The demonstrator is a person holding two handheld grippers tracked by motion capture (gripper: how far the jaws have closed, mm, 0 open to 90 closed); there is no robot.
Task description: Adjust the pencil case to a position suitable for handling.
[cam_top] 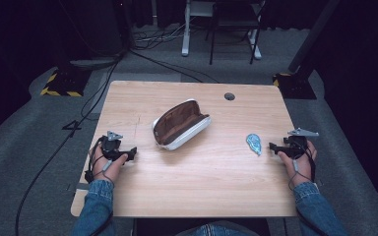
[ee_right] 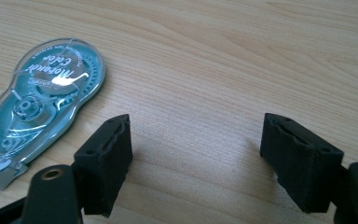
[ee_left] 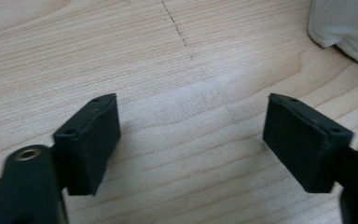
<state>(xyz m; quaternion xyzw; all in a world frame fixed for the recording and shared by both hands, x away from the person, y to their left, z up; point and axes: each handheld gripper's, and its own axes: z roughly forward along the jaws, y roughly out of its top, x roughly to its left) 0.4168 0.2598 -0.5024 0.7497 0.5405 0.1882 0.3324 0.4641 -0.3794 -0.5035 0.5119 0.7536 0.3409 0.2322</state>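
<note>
An open white pencil case (cam_top: 180, 124) with a brown lining lies in the middle of the wooden table (cam_top: 192, 182); a corner of the case (ee_left: 345, 25) shows at the top right of the left gripper view. A clear teal correction-tape dispenser (cam_top: 254, 143) lies flat at the right, close to my right gripper (cam_top: 272, 147). In the right gripper view the dispenser (ee_right: 42, 102) rests just left of the left jaw. My right gripper (ee_right: 196, 140) stands open over bare wood. My left gripper (cam_top: 132, 153) rests near the left edge, and its jaws (ee_left: 193, 123) are open with nothing between them.
A round cable hole (cam_top: 230, 96) sits near the table's far right edge. Beyond the table are cables on the grey floor, a stand base with yellow-black stripes (cam_top: 61, 86) and a chair frame (cam_top: 234, 29).
</note>
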